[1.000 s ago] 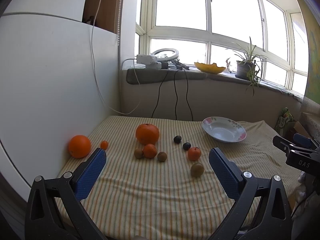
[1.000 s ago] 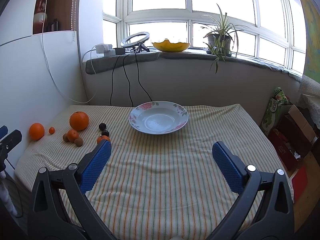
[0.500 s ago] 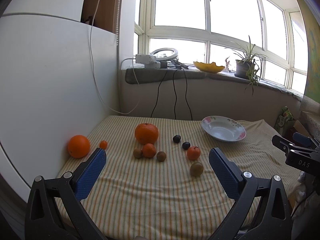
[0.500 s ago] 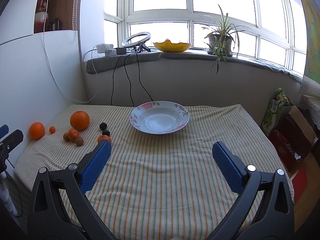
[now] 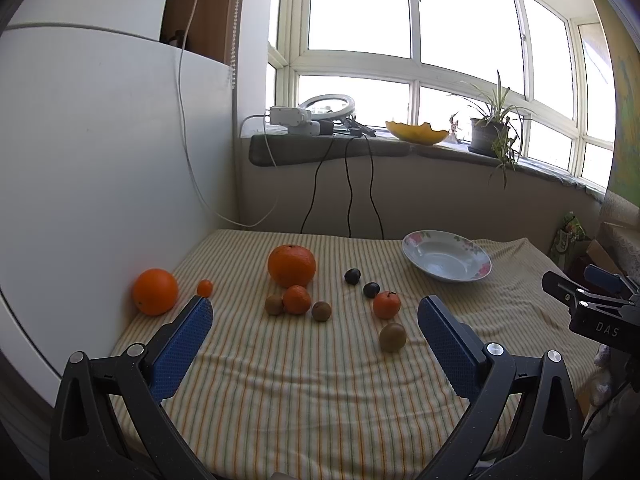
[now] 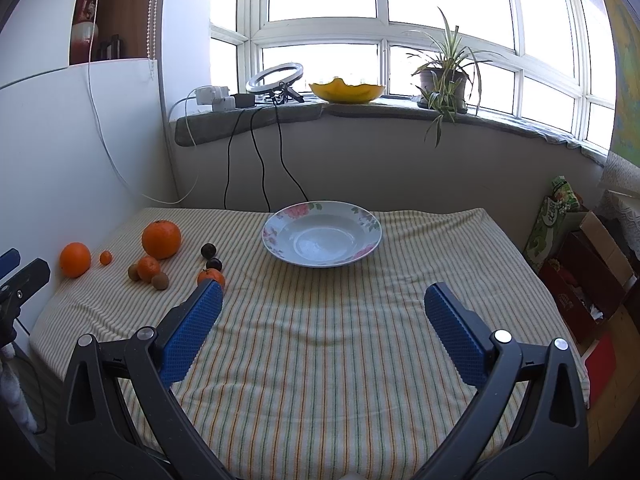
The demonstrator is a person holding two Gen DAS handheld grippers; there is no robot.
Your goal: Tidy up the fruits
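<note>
Several fruits lie on the striped cloth: a large orange, an orange by the wall, a tiny orange, two tangerines, kiwis, two dark plums. A white floral plate sits empty at the right; it also shows in the right wrist view. My left gripper is open and empty, short of the fruits. My right gripper is open and empty in front of the plate.
A white panel borders the table on the left. Cables hang from the windowsill behind, which holds a ring light, a yellow bowl and a plant. Boxes stand beyond the table's right edge.
Both views shift very slightly; the fruits and the plate have not moved. Both grippers stay open.
</note>
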